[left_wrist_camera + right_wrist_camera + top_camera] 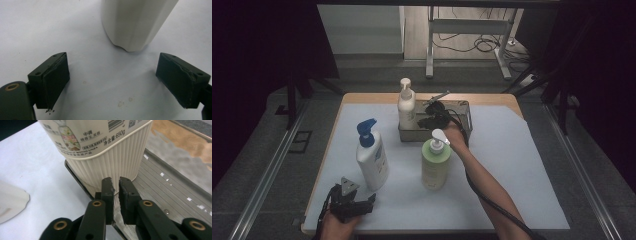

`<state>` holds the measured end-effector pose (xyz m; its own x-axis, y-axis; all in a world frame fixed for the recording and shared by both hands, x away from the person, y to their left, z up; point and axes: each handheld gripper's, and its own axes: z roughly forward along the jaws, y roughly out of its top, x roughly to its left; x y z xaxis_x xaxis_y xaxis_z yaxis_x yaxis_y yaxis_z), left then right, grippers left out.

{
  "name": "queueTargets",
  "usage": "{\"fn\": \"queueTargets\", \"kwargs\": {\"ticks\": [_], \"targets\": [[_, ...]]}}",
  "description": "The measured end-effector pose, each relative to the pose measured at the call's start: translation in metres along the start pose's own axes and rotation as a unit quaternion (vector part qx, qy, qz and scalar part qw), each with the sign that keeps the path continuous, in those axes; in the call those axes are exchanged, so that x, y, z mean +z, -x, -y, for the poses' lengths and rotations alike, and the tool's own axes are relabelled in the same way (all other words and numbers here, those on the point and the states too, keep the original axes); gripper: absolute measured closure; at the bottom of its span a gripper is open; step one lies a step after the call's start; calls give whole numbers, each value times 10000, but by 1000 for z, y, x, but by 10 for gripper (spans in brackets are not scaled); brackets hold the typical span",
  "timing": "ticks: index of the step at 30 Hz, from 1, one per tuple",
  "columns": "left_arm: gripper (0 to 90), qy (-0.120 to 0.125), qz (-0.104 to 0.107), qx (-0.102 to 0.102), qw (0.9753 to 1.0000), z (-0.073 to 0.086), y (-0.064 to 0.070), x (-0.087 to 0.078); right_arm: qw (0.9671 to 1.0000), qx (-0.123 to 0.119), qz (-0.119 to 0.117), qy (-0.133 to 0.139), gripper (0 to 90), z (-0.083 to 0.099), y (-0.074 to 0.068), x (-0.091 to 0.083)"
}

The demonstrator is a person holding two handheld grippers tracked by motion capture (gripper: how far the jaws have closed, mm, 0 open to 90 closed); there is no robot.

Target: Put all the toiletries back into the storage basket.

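Observation:
A cream pump bottle [406, 107] with a ribbed base [107, 157] stands in the left end of a grey metal tray [464, 107] at the back of the table. My right gripper [424, 121] reaches over the tray's front rim, its tips [116, 180] just short of that bottle. Its jaws are shut to a thin slit with nothing visible between the pads. A white bottle with a blue pump [372, 160] stands front left. My left gripper [364, 197] rests open near the front edge, with that bottle's base [135, 22] just beyond its jaws [112, 75].
A pale green bottle with a white pump [435, 165] stands mid-table, close to the right forearm [484, 182]. A white sheet [522, 170] covers the table. The tray's ribbed floor [160, 187] lies bare to the right of the cream bottle.

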<state>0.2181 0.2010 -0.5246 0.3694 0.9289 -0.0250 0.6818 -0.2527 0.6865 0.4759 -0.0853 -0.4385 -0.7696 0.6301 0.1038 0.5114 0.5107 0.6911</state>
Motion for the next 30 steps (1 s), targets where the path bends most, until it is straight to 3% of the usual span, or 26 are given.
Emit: {"fn": "queueTargets", "kwargs": {"ticks": [11,30], "targets": [[113,-2,-3,5,10000,0,0,0,9998,42,93,147,593,4,1,-24],[113,-4,0,2,10000,0,0,0,9995,-79,212,198,455,18,1,-57]]}}
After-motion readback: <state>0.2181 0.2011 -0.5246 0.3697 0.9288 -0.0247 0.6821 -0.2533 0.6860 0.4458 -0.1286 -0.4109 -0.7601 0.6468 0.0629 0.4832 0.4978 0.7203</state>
